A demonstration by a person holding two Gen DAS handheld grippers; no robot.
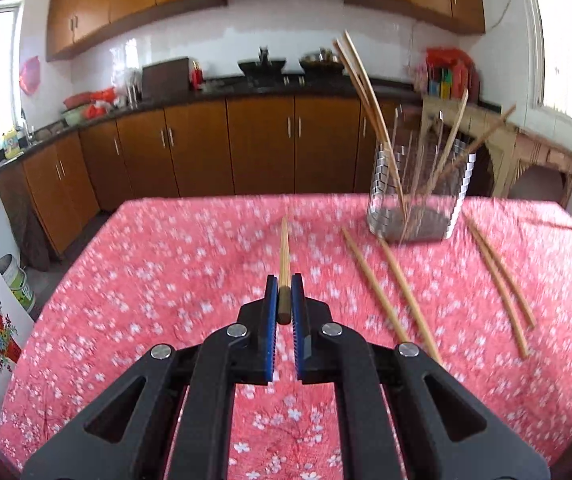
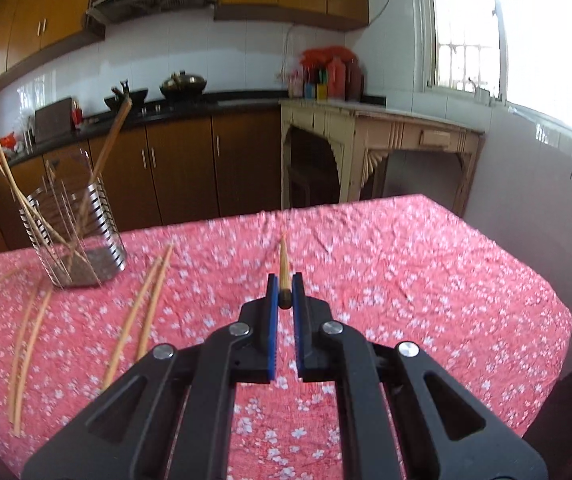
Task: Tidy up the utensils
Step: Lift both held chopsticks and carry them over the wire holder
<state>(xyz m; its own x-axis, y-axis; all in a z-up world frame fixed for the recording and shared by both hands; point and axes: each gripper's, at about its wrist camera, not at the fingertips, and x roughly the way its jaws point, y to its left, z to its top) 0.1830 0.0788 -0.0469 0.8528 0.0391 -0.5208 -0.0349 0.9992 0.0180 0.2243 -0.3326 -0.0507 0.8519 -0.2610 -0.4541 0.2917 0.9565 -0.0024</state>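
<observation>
Currently both grippers are clamped on chopsticks. Left gripper [image 1: 284, 296]: blue pads pressed tight against the dark butt end of a wooden chopstick [image 1: 284, 252], which points forward over the pink floral tablecloth [image 1: 166, 280]. Right gripper [image 2: 284, 294]: same state, pads closed on the butt end of a second chopstick [image 2: 284, 260], also pointing forward, clear of the cloth. Metal slatted utensil holder [image 1: 417, 192] stands at the table's far side, between the two grippers' views; several chopsticks lean in it at varied angles. Two loose pairs of chopsticks lie flat on the cloth just in front of the holder: one pair [image 1: 389, 284] nearer the left gripper, another pair [image 1: 501, 280] further right. Frames motion-blurred.
</observation>
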